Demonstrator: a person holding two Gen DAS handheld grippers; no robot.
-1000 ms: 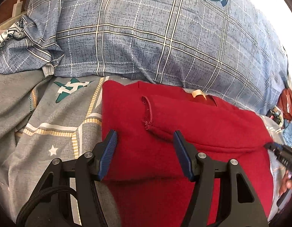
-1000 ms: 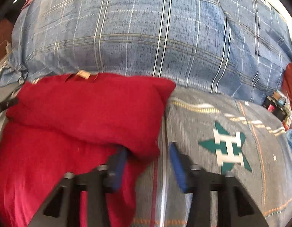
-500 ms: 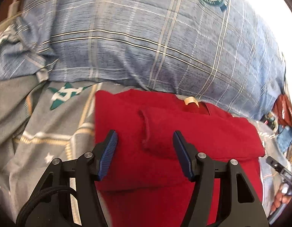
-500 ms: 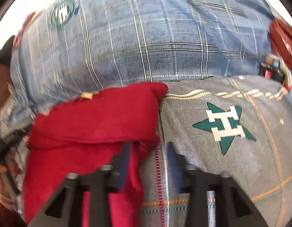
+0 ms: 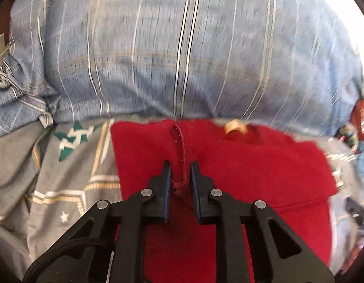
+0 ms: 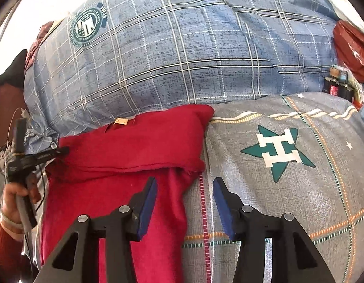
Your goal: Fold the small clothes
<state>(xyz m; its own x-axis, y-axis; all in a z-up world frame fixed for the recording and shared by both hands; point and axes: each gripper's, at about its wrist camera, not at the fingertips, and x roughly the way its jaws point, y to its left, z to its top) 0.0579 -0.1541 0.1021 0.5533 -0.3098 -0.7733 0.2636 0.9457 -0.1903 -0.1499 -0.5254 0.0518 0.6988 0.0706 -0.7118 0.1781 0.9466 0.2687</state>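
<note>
A red garment [image 5: 252, 169] lies folded on the grey bedsheet [image 5: 71, 188], with a tan neck label [image 5: 233, 127] at its far edge. A sleeve is folded across it, and the stitched cuff [image 5: 180, 155] runs toward me. My left gripper [image 5: 180, 165] has its jaws closing, the pads pinching that cuff between them. In the right wrist view the red garment [image 6: 134, 146] fills the left half. My right gripper [image 6: 185, 184] stands open over its right edge, one finger above the red cloth, the other above the sheet. The left gripper [image 6: 61, 151] and the hand [image 6: 14, 193] holding it show at far left.
A big blue plaid pillow [image 6: 182, 47] with a round crest rises just behind the garment. The sheet [image 6: 311, 200] carries a green star print [image 6: 278, 151]. A red bag [image 6: 351, 47] and small dark items [image 6: 337, 85] sit at the far right.
My left jaws went from wide apart to pinched on the sleeve cuff. My right gripper opened, let go of the folded corner and drew back a little to the right.
</note>
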